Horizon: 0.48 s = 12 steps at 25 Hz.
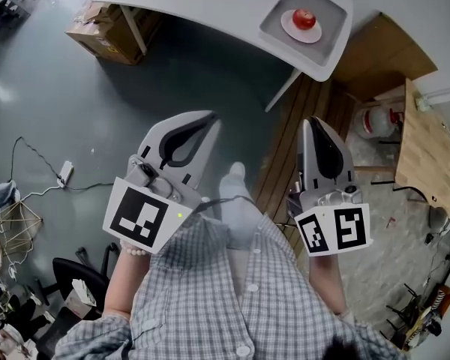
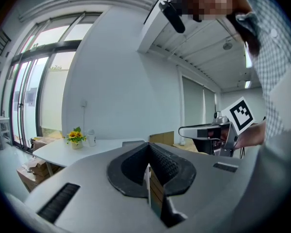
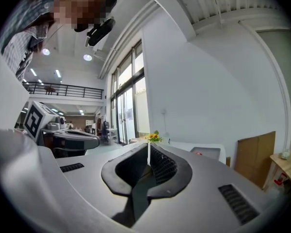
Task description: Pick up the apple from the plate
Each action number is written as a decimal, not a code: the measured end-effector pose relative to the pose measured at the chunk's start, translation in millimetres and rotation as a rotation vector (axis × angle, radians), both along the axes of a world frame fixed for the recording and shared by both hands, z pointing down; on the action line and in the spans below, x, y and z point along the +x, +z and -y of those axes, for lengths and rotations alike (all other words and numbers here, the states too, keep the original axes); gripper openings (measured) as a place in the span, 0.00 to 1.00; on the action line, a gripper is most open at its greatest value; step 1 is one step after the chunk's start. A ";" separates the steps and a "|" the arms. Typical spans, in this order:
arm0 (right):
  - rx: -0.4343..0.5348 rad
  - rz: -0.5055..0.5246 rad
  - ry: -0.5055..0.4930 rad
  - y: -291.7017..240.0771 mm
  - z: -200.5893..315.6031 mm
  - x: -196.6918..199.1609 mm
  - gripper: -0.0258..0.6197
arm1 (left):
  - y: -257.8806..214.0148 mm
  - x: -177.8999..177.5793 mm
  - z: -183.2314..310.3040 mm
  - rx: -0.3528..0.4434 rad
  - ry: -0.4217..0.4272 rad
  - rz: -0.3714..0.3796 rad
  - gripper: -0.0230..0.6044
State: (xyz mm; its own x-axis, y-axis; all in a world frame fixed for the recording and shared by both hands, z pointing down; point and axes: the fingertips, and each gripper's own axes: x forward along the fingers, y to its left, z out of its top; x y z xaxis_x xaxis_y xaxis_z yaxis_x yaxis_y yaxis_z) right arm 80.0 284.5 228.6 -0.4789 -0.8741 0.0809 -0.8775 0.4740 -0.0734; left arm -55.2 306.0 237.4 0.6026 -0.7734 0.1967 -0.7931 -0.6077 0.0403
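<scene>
Left tongs (image 1: 211, 116) and right tongs (image 1: 313, 122) are pressed together, empty; apple (image 1: 304, 18) on plate (image 1: 289, 29) lies well ahead.

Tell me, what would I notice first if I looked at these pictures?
The left gripper and the right gripper stick out big and grey in the middle of the head view, both shut with nothing in them. Far ahead of them, a red apple sits on a white plate, in a grey tray near the end of a white table.
</scene>
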 end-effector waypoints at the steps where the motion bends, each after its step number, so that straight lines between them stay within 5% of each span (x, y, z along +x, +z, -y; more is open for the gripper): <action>1: 0.008 -0.005 -0.007 -2.0 6.6 2.6 0.09 | -1.9 2.6 6.5 0.005 -0.008 -0.001 0.05; 12: 0.077 -0.066 -0.054 -13.6 59.1 40.5 0.09 | -17.4 40.8 62.2 0.043 -0.037 0.010 0.05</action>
State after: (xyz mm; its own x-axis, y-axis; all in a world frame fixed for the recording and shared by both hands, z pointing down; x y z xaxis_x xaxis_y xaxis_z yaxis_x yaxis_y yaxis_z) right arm 120.4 225.4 215.0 -0.5213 -0.8521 0.0472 -0.8523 0.5227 0.0220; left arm -14.4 243.7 219.9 0.5713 -0.8032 0.1686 -0.8156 -0.5786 0.0072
